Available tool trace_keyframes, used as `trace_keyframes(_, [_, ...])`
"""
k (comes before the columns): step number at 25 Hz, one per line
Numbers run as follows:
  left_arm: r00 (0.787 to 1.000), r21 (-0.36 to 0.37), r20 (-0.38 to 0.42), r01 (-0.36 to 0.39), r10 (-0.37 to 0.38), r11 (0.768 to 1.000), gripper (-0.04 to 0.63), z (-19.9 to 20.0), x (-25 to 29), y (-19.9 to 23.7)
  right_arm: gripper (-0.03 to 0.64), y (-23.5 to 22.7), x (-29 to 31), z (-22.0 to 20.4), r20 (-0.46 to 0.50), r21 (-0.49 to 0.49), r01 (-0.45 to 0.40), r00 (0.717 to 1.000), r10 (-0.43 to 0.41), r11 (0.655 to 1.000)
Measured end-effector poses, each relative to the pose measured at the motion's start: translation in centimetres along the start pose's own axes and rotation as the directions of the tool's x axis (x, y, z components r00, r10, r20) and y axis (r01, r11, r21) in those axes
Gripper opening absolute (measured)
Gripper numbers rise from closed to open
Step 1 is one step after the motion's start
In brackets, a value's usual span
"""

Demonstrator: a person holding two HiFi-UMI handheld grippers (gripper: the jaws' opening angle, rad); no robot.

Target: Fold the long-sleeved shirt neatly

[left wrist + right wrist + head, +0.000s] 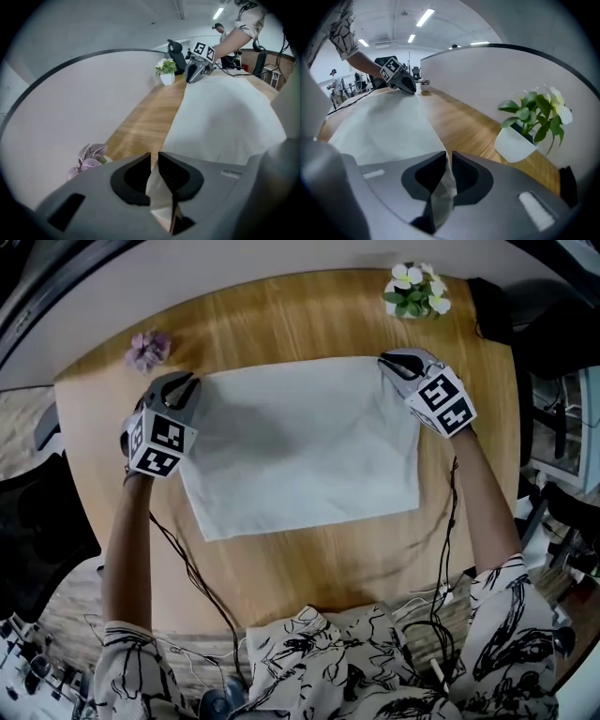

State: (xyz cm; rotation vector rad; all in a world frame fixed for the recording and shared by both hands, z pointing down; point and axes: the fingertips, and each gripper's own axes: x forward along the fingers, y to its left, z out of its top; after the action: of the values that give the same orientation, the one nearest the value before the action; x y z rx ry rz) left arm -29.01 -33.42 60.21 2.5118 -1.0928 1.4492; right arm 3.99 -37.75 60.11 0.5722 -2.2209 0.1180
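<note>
Left gripper [190, 382] pinches the far-left corner of the shirt [300, 442], at about 10 o'clock on the cloth in the head view. The right gripper [387, 361] pinches the far-right corner, at about 2 o'clock. Only the two gripper views settle the grips: in each, a fold of pale cloth runs up between jaws pressed nearly together. The head view alone shows the whole garment, a pale folded rectangle lying flat at the middle of the wooden table [281, 315].

From the left gripper view the right gripper appears at the far corner, with a white-potted plant [415, 292] behind it and a purple-leaved plant [148, 350] at 8 o'clock. The right gripper view shows the plant's white pot and pale flowers close by at 3 o'clock, with ceiling lights and distant figures past the left gripper.

Both forearms are bare and reach forward from black-and-white patterned sleeves [506, 615], spread wide to either side of the shirt, with the grippers tilted down toward the table. Thin cables [187, 559] trail back along the table from each.

Each gripper's cube bears black-and-white square markers. A small pale label on each gripper body is too blurred to read.
</note>
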Motion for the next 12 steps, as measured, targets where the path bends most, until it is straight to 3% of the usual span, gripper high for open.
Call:
trace_keyframes(5, [0.995,-0.116,0.058,-0.079,0.086,0.99,0.133,0.3,-2.3,1.6,0.161,-1.5,-1.3,-0.1,0.048,0.144,0.086,0.994,-0.094,0.986])
trace_keyframes(9, [0.961,-0.238,0.162,-0.184,0.225,0.954,0.156,0.9,-10.0,1.4,0.195,-0.6,-7.4,0.8,0.189,0.319,0.112,0.966,-0.179,0.941])
trace_keyframes(12, [0.945,-0.279,0.185,-0.213,0.27,0.936,0.16,0.1,-15.3,-2.2,0.209,2.4,-12.4,0.5,0.252,0.394,0.136,0.935,-0.249,0.909])
